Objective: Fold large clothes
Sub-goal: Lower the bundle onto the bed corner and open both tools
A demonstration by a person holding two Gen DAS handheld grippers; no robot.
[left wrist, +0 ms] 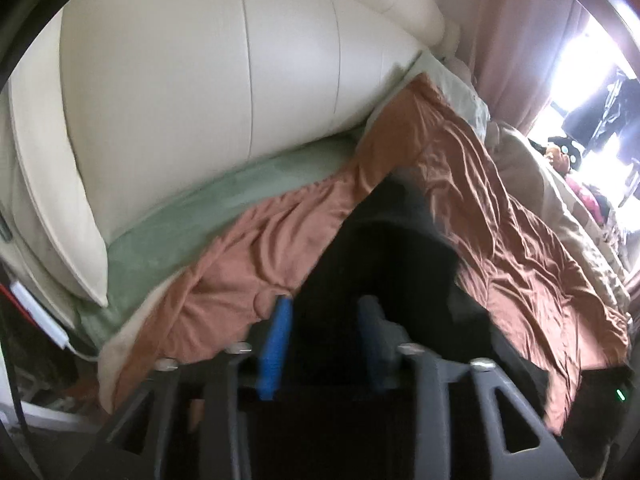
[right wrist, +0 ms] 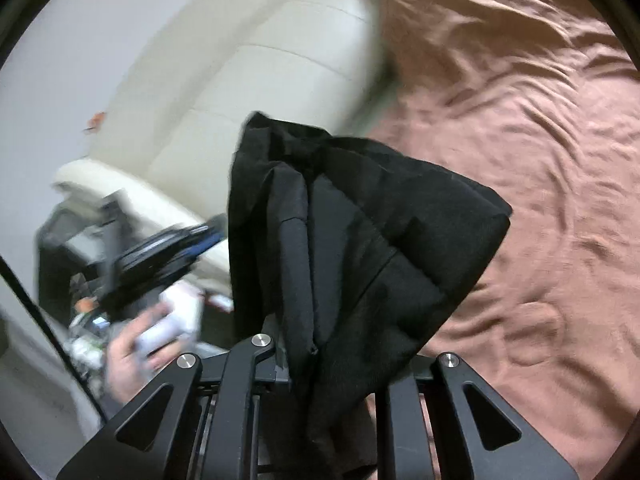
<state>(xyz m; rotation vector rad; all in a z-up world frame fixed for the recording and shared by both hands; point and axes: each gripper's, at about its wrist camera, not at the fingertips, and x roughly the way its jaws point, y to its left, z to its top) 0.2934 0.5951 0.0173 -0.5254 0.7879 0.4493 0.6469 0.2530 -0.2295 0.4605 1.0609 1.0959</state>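
The right gripper (right wrist: 320, 344) is clamped on a bunched black garment (right wrist: 360, 240), which rises ahead of its jaws over the bed's brown quilt (right wrist: 540, 160). The left gripper (left wrist: 326, 332) has its 2 blue fingers (left wrist: 276, 340) apart, nothing pinched, with dark cloth lying just ahead towards the cream headboard (left wrist: 180, 100)

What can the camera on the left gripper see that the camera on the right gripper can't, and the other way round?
Only the left wrist view shows the green sheet, the bright window and the left gripper's open blue fingers. Only the right wrist view shows the right gripper shut on bunched black garment, plus a hand holding the other gripper. Both show the garment, the brown bedspread and the cream headboard.
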